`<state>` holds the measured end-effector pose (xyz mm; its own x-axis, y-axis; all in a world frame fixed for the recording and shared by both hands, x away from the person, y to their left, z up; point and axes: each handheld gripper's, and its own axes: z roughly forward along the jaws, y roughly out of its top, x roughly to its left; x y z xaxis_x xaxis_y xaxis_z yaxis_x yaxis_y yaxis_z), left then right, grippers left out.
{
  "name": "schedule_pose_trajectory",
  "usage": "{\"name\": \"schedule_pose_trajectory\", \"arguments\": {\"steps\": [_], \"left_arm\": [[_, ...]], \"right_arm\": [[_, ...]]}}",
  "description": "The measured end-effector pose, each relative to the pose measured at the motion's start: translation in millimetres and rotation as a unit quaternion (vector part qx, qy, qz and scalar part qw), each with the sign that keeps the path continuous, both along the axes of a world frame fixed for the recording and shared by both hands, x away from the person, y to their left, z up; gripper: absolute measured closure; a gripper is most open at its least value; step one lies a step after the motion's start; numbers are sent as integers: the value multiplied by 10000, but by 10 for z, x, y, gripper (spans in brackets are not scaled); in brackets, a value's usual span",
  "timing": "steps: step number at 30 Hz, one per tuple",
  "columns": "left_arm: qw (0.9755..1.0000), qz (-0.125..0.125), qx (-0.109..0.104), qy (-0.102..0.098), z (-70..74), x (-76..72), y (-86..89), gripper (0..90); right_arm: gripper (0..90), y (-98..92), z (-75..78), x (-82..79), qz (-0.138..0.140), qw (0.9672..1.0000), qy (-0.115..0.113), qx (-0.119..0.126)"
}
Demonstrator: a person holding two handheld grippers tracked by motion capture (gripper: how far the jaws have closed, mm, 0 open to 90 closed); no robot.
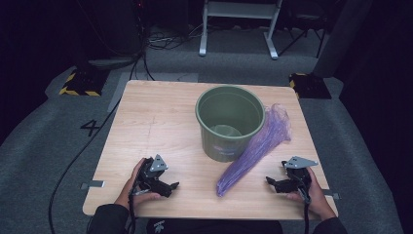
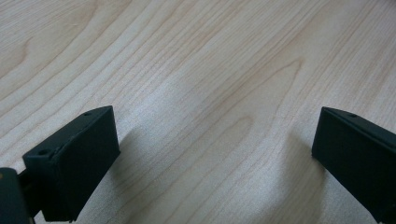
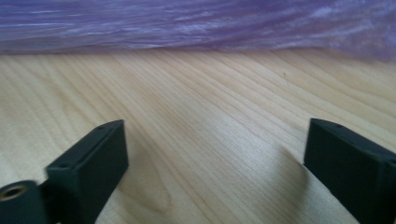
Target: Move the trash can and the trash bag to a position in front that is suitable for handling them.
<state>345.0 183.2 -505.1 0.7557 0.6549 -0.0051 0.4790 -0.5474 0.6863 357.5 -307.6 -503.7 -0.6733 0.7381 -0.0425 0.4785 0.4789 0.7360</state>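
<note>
My left gripper [image 1: 171, 186] and right gripper [image 1: 269, 182] both sit with jaws spread wide, empty, low over the wooden table [image 1: 156, 122]. The purple bag [image 1: 253, 151] lies just ahead of the right one, leaning against the green bucket [image 1: 229, 122].

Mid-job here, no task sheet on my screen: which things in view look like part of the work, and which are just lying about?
Likely part of the job:
- green round plastic bucket, upright on the wooden table
- crumpled purple plastic bag, lying beside the bucket
- left gripper and right gripper, both open

Just lying about:
- black cables on the floor
- white metal frame behind
</note>
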Motion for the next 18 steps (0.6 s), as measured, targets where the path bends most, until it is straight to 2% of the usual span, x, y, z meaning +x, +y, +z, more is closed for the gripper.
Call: {"name": "schedule_pose_trajectory", "arguments": {"steps": [2, 4, 5, 6, 11, 13, 14, 18], "left_arm": [[10000, 3, 6, 2, 1, 1, 2, 2], [10000, 5, -2, 4, 0, 1, 1, 2], [10000, 8, 5, 2, 1, 1, 4, 3], [10000, 8, 5, 2, 1, 1, 4, 2], [10000, 8, -3, 5, -1, -17, 41, 3], [10000, 16, -8, 9, 0, -25, 58, 3], [10000, 16, -8, 9, 0, -25, 58, 3], [10000, 29, -3, -3, -1, -32, 70, 3]], "right_arm": [[157, -8, 4, -9, 107, 9999, -15, 59], [149, -7, 6, -11, 110, 9999, -42, 64], [167, 13, 35, -19, 41, 9999, -110, -119], [167, 13, 35, -19, 41, 9999, -110, -119], [162, 66, 121, -35, 131, 9997, -226, -6], [163, 109, 212, -43, 173, 9991, -372, 136], [163, 109, 212, -43, 173, 9991, -372, 136], [161, 178, 324, 2, 274, 9980, -489, 280]]}}
